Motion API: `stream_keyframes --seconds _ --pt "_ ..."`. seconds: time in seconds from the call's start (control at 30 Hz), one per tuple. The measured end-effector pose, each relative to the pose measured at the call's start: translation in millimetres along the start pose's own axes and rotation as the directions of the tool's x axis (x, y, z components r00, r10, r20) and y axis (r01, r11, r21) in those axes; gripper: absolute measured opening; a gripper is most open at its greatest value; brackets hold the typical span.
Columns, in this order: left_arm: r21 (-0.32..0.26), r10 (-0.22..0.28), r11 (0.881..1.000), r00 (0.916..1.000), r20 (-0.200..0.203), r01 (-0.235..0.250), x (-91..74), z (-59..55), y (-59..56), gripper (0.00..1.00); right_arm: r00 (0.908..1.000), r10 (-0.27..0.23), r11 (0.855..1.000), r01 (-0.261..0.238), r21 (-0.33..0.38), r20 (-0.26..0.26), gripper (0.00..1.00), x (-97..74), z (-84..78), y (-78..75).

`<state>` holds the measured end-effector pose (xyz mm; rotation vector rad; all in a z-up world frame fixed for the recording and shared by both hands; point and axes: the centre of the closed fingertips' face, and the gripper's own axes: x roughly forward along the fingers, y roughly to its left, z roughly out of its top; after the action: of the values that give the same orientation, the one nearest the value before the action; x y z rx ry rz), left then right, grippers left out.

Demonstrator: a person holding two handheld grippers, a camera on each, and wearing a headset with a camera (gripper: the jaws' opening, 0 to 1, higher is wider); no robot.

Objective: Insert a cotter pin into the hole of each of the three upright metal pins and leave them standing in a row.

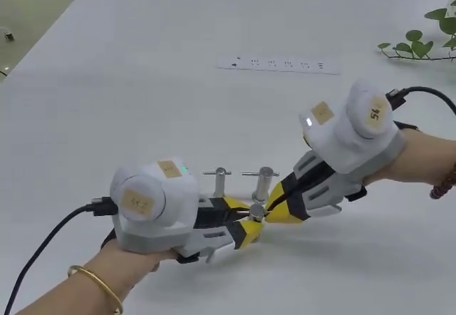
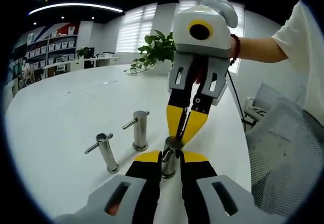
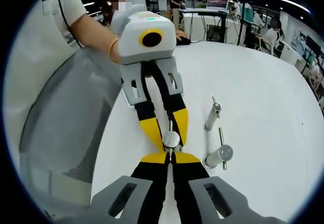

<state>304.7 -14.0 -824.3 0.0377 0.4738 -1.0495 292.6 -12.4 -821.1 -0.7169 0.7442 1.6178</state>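
Note:
Three metal pins stand on the white table (image 1: pixel 142 101). My left gripper (image 1: pixel 249 224) is shut on the nearest pin (image 1: pixel 255 211), its yellow fingertips (image 2: pixel 147 158) clasping the pin (image 2: pixel 170 155) low down. My right gripper (image 1: pixel 271 211) meets it from the other side, shut on a thin cotter pin (image 2: pixel 165 155) whose end pokes out of the pin's side. In the right gripper view its tips (image 3: pixel 171 156) close just under the pin's top (image 3: pixel 171 139). The other two pins (image 1: pixel 219 182) (image 1: pixel 264 181) stand behind, each with a cotter pin through it.
A white power strip (image 1: pixel 278 63) lies flat farther back on the table. A leafy plant (image 1: pixel 427 40) sits at the far right edge. Black cables trail from both grippers toward the table's near corners.

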Motion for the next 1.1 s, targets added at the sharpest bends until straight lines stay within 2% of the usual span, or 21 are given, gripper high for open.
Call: stream_keyframes --seconds 0.07,0.13,0.2,0.27,0.4,0.7,0.83,1.1 --pt "-0.006 0.001 1.000 1.0000 0.000 -0.001 0.2 -0.2 0.1 0.13 0.9996 -0.009 1.000 0.009 0.002 -0.028 0.09 3.0 -7.2 -0.4" --pt "-0.011 0.003 1.000 1.0000 0.000 -0.003 0.5 -0.1 0.1 0.13 0.9995 -0.012 1.000 0.012 0.006 -0.031 0.13 3.5 -10.0 0.2" --pt "-0.022 0.003 1.000 1.0000 -0.005 -0.003 0.9 -0.9 0.3 0.13 0.9997 -0.010 1.000 0.010 0.016 -0.021 0.13 1.2 -11.3 1.8" --pt "-0.056 0.000 0.998 0.9997 -0.026 -0.001 1.2 -5.6 1.0 0.14 0.9997 -0.022 0.999 0.022 0.028 -0.012 0.13 -3.0 -12.3 0.9" --pt "-0.051 0.006 0.999 0.9987 -0.051 -0.008 -0.1 -11.9 1.3 0.16 0.9992 -0.041 0.998 0.041 0.043 0.005 0.11 -9.6 -11.4 -1.3" --pt "-0.051 0.003 0.999 0.9990 -0.045 -0.006 1.4 -13.0 1.6 0.12 0.9988 -0.049 0.999 0.048 0.024 0.008 0.04 -8.7 -8.2 -0.8" --pt "-0.051 0.001 0.999 0.9991 -0.042 -0.003 1.6 -13.0 1.8 0.12 0.9987 -0.048 0.999 0.047 0.022 0.017 0.03 -7.9 -4.0 -1.8" --pt "-0.049 -0.004 0.999 0.9991 -0.042 0.002 2.0 -12.9 1.8 0.12 0.9989 -0.046 0.999 0.046 0.019 0.002 0.03 -4.0 -4.7 -1.8"
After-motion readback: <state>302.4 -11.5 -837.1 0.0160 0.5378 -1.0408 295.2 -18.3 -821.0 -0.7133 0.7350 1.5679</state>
